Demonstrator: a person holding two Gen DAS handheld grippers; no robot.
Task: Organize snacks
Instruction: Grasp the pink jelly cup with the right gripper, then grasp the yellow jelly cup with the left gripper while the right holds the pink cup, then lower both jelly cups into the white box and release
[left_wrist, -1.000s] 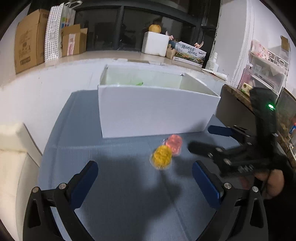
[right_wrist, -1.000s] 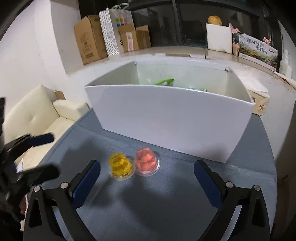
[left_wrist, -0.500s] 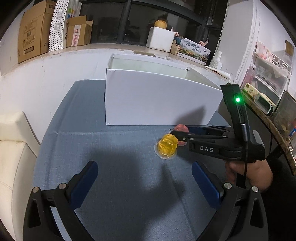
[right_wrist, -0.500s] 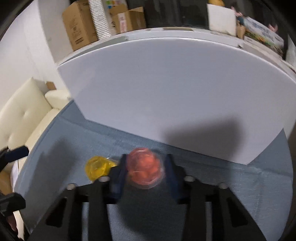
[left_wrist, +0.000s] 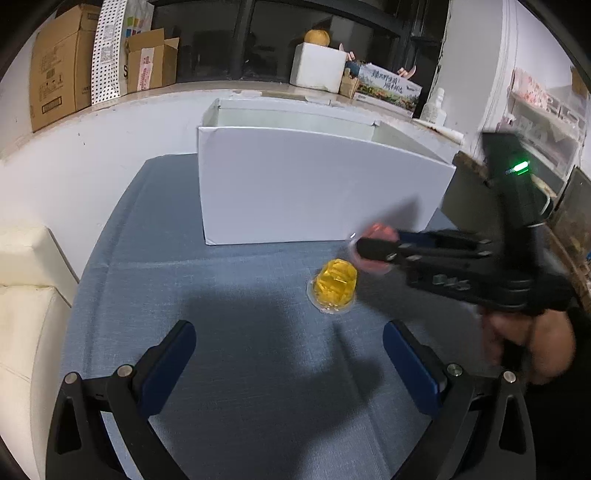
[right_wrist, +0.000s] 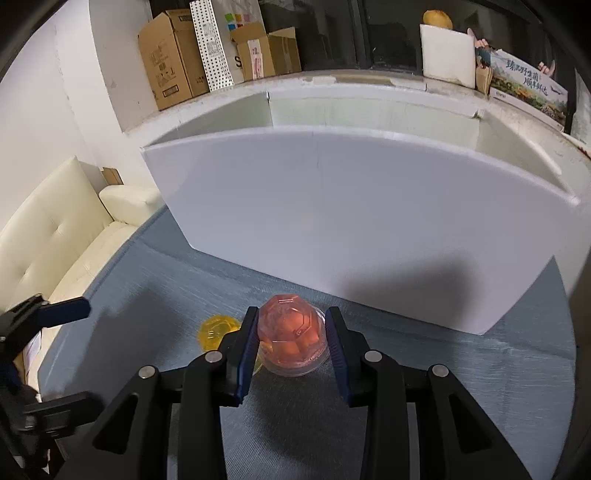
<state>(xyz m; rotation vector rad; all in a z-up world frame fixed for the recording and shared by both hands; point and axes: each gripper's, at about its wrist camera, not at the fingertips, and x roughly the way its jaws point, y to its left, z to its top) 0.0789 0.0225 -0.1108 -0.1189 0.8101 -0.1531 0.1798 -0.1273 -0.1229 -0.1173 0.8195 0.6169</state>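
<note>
Right claw has the pink jelly cup pinched — left claw hangs spread over bare cloth.

Far left, a cream sofa (right_wrist: 55, 236) edges the blue-grey tablecloth (left_wrist: 229, 369); above that cloth the left gripper (left_wrist: 288, 354) hovers with its blue pads wide apart and nothing between them. Ahead of it sits the yellow jelly cup (left_wrist: 334, 286), alone on the cloth, just in front of the big white box (left_wrist: 306, 192) standing open-topped at the table's back. Just right of the yellow cup — the right gripper (right_wrist: 291, 334), jaws having just been closing, now presses both pads against the sides of the pink jelly cup (right_wrist: 291, 334), close to the box's front wall. A hand (left_wrist: 532, 343) grips its handle at the far right.
</note>
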